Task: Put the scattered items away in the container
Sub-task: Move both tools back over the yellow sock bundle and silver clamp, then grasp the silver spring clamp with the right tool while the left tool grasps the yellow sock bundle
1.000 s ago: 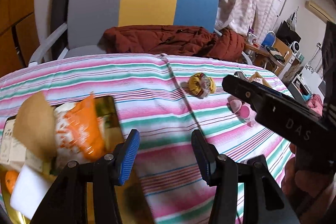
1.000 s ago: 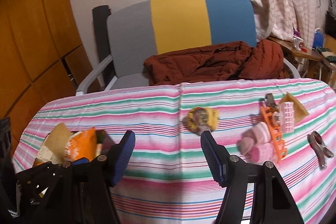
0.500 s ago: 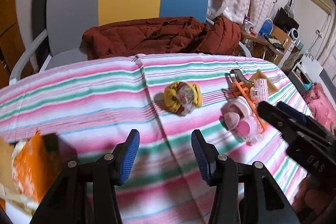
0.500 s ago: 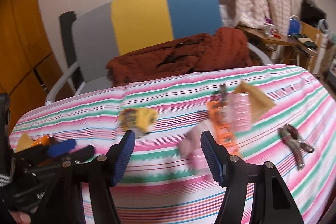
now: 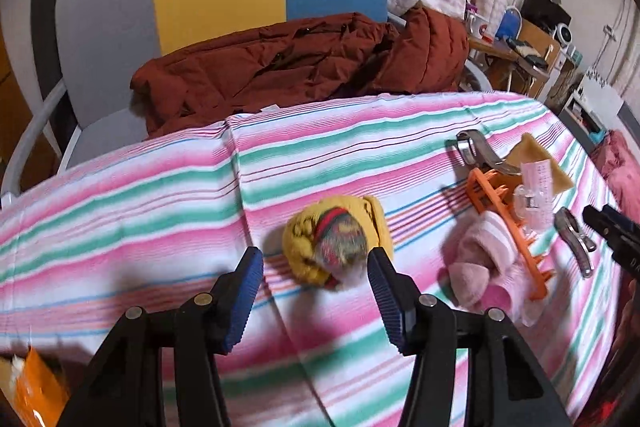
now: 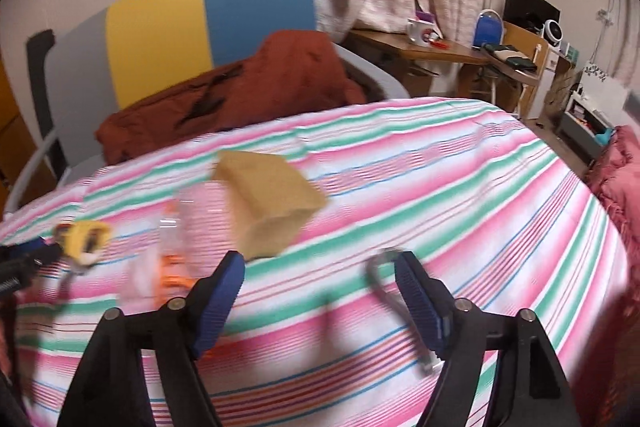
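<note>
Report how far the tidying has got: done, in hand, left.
Done: little can be confirmed, since the container is not in view; only an orange packet shows at the frame's edge.

In hand: nothing. The left gripper, jaws opening, nears the yellow rolled sock bundle; the right gripper, also opening, nears a metal clip.

Left on the striped cloth: sock bundle, pink socks, orange comb, tan sponge, metal clips.
</note>
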`<state>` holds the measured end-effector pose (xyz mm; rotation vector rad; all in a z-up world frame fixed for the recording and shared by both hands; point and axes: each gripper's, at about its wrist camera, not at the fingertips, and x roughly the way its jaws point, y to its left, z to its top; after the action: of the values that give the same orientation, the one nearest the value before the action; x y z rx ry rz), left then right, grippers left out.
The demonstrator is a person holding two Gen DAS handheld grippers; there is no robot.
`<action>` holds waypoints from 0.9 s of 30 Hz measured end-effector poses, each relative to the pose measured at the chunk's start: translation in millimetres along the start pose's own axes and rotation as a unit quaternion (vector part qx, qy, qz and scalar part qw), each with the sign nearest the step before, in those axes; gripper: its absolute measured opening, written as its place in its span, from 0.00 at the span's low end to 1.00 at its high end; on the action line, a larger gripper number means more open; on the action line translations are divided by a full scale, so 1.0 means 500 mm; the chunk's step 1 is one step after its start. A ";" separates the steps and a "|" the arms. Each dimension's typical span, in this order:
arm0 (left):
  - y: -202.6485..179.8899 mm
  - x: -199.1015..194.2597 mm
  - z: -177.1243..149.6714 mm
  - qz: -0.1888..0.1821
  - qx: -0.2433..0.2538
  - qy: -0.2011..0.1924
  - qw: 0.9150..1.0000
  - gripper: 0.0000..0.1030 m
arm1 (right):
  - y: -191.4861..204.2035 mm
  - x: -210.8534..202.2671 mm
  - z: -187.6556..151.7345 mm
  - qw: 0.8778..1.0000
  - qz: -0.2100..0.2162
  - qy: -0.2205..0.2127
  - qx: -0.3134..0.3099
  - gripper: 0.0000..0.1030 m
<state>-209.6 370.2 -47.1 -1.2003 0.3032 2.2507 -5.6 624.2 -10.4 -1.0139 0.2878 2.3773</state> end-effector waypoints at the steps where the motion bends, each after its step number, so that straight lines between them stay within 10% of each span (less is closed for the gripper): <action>1: -0.003 0.007 0.005 0.000 0.004 0.003 1.000 0.54 | -0.017 0.011 0.002 1.000 -0.004 0.005 -0.003 0.77; 16: -0.052 0.085 0.041 -0.005 0.041 0.015 0.999 0.54 | -0.114 0.126 -0.045 0.996 -0.019 0.086 0.002 0.76; 27: -0.048 0.119 0.038 -0.020 0.009 0.006 1.000 0.54 | -0.108 0.118 -0.075 0.998 -0.009 0.064 0.007 0.54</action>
<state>-235.3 420.4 -83.3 -1.2000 0.3011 2.2022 12.8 677.6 -77.9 -1.1595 0.3403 2.2962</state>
